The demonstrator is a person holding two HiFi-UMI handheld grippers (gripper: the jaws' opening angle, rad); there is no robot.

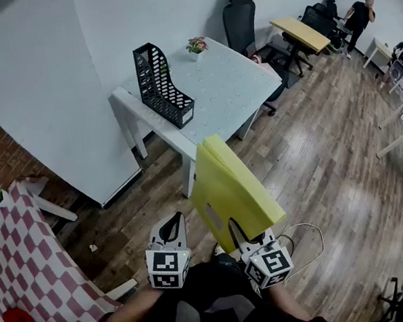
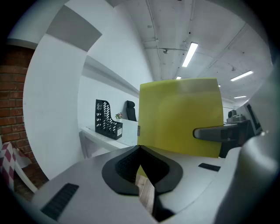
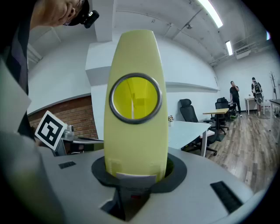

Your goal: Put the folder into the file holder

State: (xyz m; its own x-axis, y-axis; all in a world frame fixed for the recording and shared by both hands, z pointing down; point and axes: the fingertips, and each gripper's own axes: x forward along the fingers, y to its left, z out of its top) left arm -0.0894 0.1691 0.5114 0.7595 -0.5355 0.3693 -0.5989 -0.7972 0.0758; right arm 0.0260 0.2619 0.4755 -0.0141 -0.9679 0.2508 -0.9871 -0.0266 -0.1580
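Folder [image 1: 229, 190] upright, clamped in right tool [image 1: 238, 234] — file holder [image 1: 162, 84] well apart

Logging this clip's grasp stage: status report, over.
Right hand-held gripper shut on yellow folder. Left hand-held gripper shut, empty. Black file holder on white table ahead, nothing between.

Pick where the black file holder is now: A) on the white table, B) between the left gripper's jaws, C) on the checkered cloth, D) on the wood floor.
A: the black file holder stands upright on the white table, while the right gripper grips the yellow folder.
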